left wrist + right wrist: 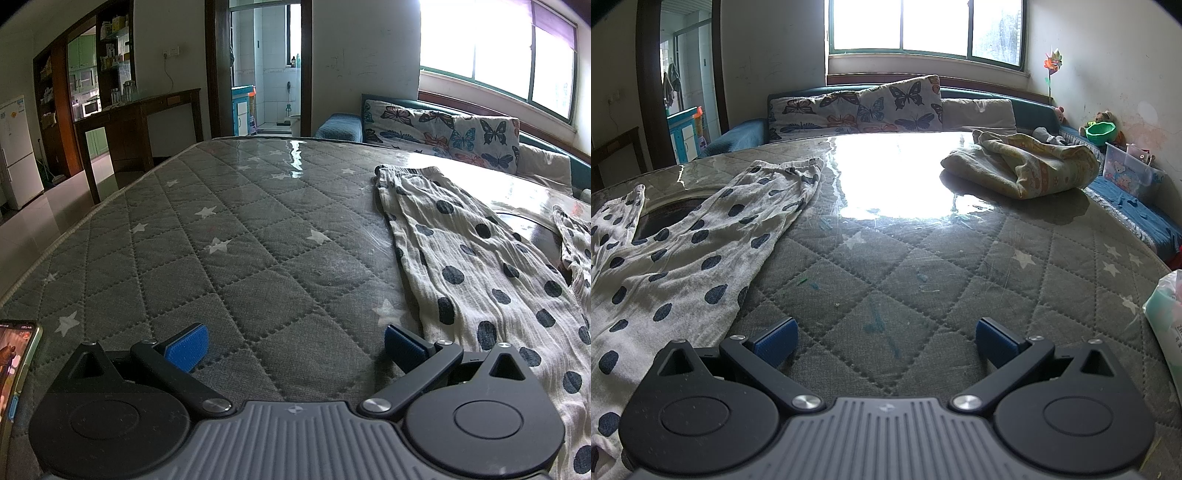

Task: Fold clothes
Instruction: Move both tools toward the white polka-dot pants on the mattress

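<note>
White trousers with dark polka dots (480,266) lie spread flat on the grey quilted, star-printed table cover (229,236), legs pointing away. In the left wrist view they lie to the right of my left gripper (295,347), which is open and empty just above the cover, its right finger close to the trousers' edge. In the right wrist view the trousers (676,258) lie to the left of my right gripper (886,341), which is open and empty over the bare cover (923,266).
A folded yellowish blanket (1019,170) lies at the far right of the table. A phone (14,365) lies at the near left edge. A plastic packet (1167,314) sits at the right edge. A sofa with butterfly cushions (864,107) stands behind the table.
</note>
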The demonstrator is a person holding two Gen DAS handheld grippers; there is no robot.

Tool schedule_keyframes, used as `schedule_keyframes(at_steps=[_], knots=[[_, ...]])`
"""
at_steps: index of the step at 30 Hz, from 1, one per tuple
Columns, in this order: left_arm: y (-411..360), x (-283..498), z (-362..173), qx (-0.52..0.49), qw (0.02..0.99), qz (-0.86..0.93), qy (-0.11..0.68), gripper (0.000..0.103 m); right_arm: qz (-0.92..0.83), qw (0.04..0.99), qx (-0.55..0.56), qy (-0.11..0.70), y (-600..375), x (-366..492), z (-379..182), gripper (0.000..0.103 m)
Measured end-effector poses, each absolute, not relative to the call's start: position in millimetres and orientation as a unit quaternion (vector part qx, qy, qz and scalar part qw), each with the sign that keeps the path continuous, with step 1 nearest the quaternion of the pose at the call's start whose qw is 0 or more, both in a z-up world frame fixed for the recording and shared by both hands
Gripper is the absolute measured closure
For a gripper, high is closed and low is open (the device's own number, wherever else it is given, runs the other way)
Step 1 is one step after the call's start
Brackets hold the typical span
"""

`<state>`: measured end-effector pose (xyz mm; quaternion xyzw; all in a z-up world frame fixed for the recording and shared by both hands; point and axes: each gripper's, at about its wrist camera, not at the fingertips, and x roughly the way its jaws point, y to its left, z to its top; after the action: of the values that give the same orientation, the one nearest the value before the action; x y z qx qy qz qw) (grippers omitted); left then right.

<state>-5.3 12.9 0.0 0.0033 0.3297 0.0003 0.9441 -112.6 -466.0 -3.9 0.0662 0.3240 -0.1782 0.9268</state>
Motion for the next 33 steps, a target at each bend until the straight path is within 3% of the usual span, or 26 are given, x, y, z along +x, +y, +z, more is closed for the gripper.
schedule_keyframes(at_steps=[13,25,33], knots=[[18,-17,20,0.004,0.944,-0.011,0.329,0.000,-0.175,0.925,0.066,0.331,-466,-111,-3,0.000],[-69,-96,61,0.072,0.933,-0.183,0.301,0.000,-0.155,0.917,0.070,0.360,-475,-102,4,0.000],[-121,-158,80,0.095,0.894,-0.329,0.290,0.000,-0.125,0.916,0.094,0.369,-489,-89,22,0.019]])
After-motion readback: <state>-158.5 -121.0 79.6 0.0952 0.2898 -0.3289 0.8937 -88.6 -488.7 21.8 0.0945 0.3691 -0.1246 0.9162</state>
